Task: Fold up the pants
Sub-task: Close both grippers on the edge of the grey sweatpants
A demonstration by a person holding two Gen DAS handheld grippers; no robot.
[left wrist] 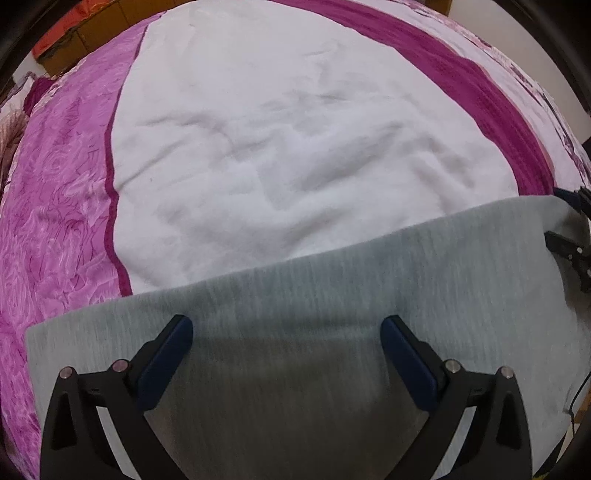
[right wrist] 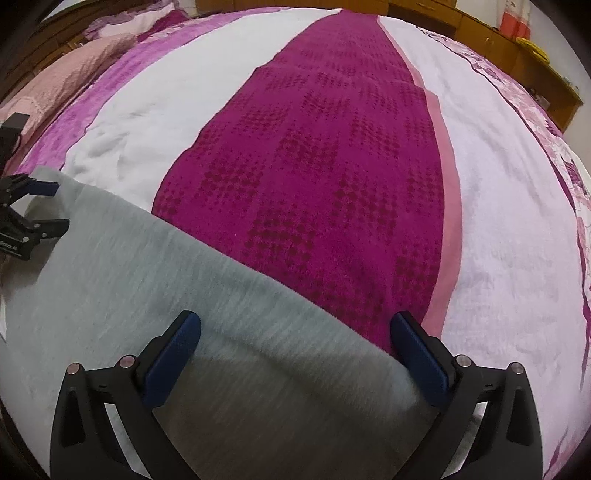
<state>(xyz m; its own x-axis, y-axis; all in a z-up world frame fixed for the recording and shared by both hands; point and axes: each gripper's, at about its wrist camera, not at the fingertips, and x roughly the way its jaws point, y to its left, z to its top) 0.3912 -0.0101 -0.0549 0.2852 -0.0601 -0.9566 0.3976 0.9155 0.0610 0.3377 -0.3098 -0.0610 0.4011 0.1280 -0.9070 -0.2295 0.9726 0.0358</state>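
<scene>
Light grey pants (left wrist: 332, 295) lie flat on the bed, a straight edge running across the near part of both views; they also show in the right wrist view (right wrist: 166, 295). My left gripper (left wrist: 286, 332) is open above the grey cloth, its blue pads wide apart with nothing between them. My right gripper (right wrist: 295, 328) is open too, over the pants' right end, its right pad at the cloth's edge. Each gripper shows at the margin of the other's view: the right one (left wrist: 570, 229), the left one (right wrist: 40, 210).
The bed has a white blanket (left wrist: 295, 147), a magenta patterned strip (right wrist: 332, 166) and pink floral bedding (left wrist: 55, 221). A pink pillow (right wrist: 66, 70) lies far left. Wooden furniture (right wrist: 498, 33) stands behind the bed.
</scene>
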